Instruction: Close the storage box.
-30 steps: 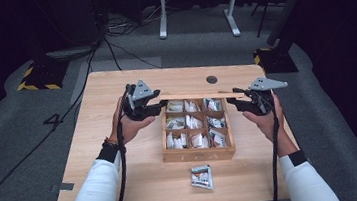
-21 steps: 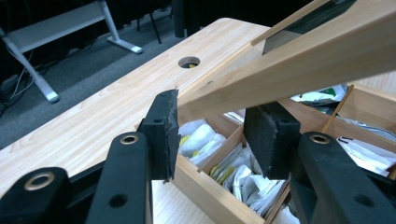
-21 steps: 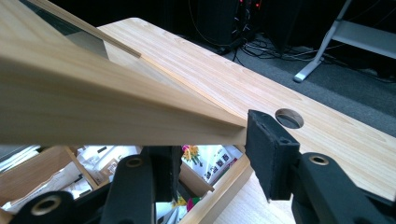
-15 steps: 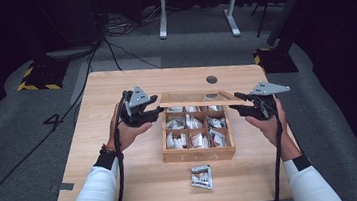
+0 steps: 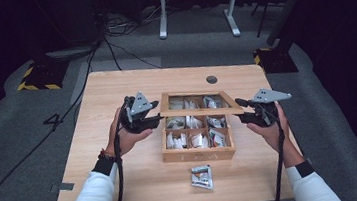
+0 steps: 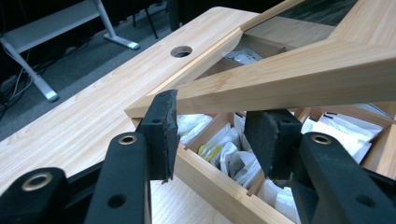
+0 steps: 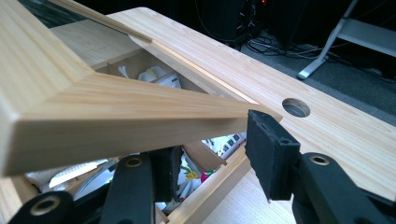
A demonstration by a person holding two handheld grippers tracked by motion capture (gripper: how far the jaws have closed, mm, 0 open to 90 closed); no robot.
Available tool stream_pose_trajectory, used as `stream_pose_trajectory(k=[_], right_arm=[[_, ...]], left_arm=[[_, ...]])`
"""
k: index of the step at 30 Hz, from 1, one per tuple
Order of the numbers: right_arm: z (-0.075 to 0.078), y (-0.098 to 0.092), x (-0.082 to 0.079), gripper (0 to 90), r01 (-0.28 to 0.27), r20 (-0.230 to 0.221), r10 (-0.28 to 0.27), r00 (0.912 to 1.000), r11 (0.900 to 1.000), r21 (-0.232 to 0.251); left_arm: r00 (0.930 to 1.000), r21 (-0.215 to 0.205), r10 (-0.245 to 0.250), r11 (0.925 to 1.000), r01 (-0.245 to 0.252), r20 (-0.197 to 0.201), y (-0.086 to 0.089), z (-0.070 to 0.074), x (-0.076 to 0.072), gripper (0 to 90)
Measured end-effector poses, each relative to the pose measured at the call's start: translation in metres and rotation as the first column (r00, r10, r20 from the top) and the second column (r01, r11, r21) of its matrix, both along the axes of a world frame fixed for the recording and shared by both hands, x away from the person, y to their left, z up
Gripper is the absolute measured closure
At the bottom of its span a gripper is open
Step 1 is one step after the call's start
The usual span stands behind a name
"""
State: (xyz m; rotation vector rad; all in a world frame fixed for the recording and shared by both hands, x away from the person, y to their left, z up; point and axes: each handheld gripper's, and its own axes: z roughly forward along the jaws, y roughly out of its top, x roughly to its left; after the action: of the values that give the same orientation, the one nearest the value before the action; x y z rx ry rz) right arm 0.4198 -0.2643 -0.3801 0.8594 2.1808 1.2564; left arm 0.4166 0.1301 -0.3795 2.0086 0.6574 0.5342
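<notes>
Two grips: left hand-held gripper (image 5: 156,117) and right hand-held gripper (image 5: 239,116) each meet a near corner of the glass-paned pale wooden lid (image 5: 202,102).
Lid place: half raised, hinged at the far side of the compartmented wooden tea box (image 5: 198,153) on the pale wooden bench (image 5: 115,87).
Left state: pads (image 6: 161,126) look spread beneath the frame; whether they pinch it, I cannot tell.
Right state: pads (image 7: 268,149) spread, edge resting between them.
Risk: lid likely slips and slams onto the white sachets (image 5: 195,140).
Cause: uneven lifting, loose support.
Stray: foil packet (image 5: 201,176) near front, unaffected.
</notes>
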Motion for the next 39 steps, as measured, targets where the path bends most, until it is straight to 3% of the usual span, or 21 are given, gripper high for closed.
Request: stream_pose_trajectory(k=[8, 20, 24, 39], right_arm=[[0.000, -0.002, -0.009, 56.2, -0.014, 0.002, 0.014, 0.9999, 1.000, 0.003], [-0.005, -0.002, -0.020, 53.1, -0.036, -0.007, 0.036, 0.9993, 0.999, -0.040], [-0.007, -0.003, -0.023, 51.2, -0.047, -0.012, 0.046, 0.9989, 0.997, -0.056], [-0.021, -0.008, -0.035, 44.2, -0.054, -0.056, 0.051, 0.9971, 0.997, -0.047]], left_arm=[[1.0000, 0.009, -0.008, 0.9999, 0.008, 0.003, 0.001, -0.001, -0.008, 54.5], [0.9999, 0.002, 0.012, 0.9999, -0.012, -0.012, 0.012, -0.010, -0.018, 52.7], [0.9998, 0.016, 0.011, 0.9998, -0.011, -0.013, 0.012, -0.012, -0.020, 52.8], [0.9994, 0.064, -0.009, 0.9979, 0.012, -0.033, 0.005, -0.024, -0.030, 52.8]])
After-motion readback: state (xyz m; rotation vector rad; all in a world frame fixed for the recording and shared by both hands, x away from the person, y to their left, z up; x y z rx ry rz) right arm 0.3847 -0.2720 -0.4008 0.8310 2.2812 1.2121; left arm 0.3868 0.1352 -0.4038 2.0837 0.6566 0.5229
